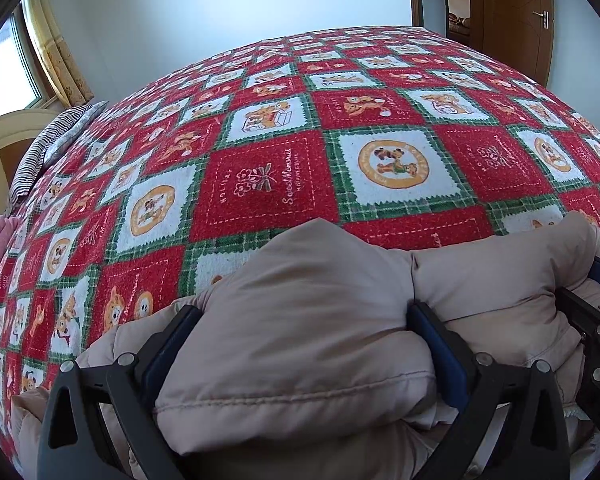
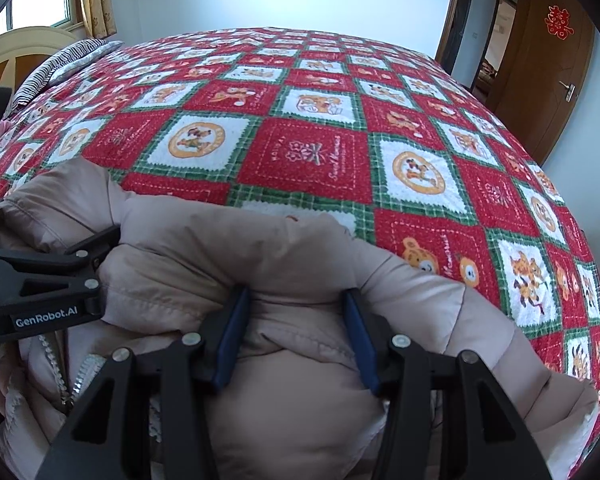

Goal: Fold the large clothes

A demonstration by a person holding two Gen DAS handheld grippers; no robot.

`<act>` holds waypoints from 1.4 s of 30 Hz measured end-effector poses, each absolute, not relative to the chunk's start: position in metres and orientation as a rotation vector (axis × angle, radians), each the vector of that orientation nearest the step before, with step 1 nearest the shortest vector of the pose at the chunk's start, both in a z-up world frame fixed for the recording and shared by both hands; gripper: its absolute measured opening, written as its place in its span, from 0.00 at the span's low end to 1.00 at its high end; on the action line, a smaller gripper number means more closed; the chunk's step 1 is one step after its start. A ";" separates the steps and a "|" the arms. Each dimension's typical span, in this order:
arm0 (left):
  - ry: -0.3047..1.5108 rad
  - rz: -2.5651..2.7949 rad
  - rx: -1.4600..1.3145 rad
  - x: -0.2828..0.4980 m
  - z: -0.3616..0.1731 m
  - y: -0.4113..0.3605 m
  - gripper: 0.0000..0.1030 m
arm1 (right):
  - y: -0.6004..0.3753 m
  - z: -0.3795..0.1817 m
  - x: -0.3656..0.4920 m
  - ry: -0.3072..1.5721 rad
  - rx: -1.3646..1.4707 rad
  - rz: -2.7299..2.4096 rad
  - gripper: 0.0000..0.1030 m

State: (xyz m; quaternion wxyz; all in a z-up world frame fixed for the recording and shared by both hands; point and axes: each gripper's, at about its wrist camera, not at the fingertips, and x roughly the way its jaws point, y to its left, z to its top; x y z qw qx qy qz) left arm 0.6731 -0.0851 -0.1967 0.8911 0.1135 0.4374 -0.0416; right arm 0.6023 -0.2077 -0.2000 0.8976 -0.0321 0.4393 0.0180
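Note:
A beige padded jacket [image 1: 300, 320] lies bunched at the near edge of the bed; it also fills the bottom of the right wrist view [image 2: 284, 248]. My left gripper [image 1: 304, 320] is shut on a thick fold of the jacket, its blue pads [image 1: 440, 344] pressing in from both sides. My right gripper [image 2: 296, 312] is shut on another fold of the jacket. The left gripper shows at the left of the right wrist view [image 2: 40, 276], and the right gripper at the right edge of the left wrist view [image 1: 596, 320]. The jacket's zipper [image 2: 60, 364] shows at lower left.
The bed is covered by a red, green and white checked blanket [image 1: 268, 184] stretching away ahead. A striped pillow [image 1: 48, 148] and the headboard [image 1: 4, 140] are at the far left. A wooden door [image 2: 540, 80] stands at the right. A window with curtains [image 1: 56, 52] is on the left.

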 end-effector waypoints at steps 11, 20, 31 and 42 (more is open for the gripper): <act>0.899 -0.075 0.195 0.659 -0.149 -0.067 0.99 | -0.220 -0.164 0.587 0.892 -0.094 0.059 0.69; 0.727 -0.086 0.238 0.508 -0.097 0.029 0.99 | -0.273 -0.149 0.455 0.884 -0.022 0.052 0.82; 0.859 -0.016 0.232 0.348 -0.172 0.110 0.99 | -0.311 -0.188 0.304 0.924 0.111 -0.029 0.82; 0.842 -0.045 0.191 0.245 -0.187 0.121 0.99 | -0.303 -0.206 0.204 0.933 0.173 0.007 0.81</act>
